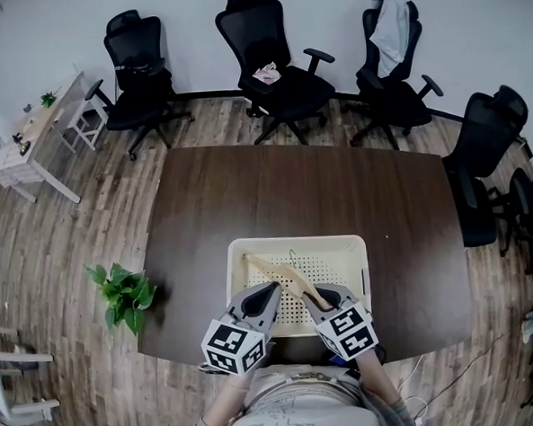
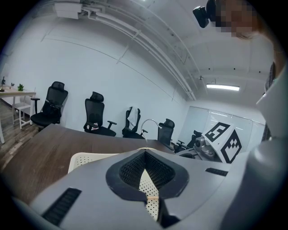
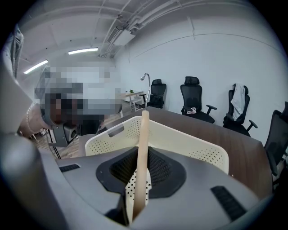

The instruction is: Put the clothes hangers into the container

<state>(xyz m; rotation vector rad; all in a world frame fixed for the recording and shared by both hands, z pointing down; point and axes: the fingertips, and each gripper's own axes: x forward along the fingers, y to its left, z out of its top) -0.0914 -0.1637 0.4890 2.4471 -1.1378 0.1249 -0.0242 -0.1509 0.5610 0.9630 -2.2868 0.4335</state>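
Squarely below the head camera lies a long dark-brown wooden table [image 1: 204, 220], with black wheeled office chairs [image 1: 276, 67] ranged along its far edge and right end. At the middle of the table's near edge sits a cream perforated plastic basket [image 1: 295, 243], its near side covered by the two tools. The right gripper [image 1: 318, 294] reaches in over the basket's near right corner. It is clenched on one arm of a pale wooden clothes hanger [image 1: 279, 270] with a metal hook, and the wooden bar runs straight up between its jaws. The hanger lies tilted across the inside of the basket, its other arm pointing toward the far left corner, the hook (thin and curved) standing up from its middle. The left gripper [image 1: 271, 290] is over the near left corner, jaws closed tip to tip just beside the hanger's neck; whether they pinch it I cannot tell. On the floor off the table's left end stands a small green leafy plant [image 1: 123, 293].
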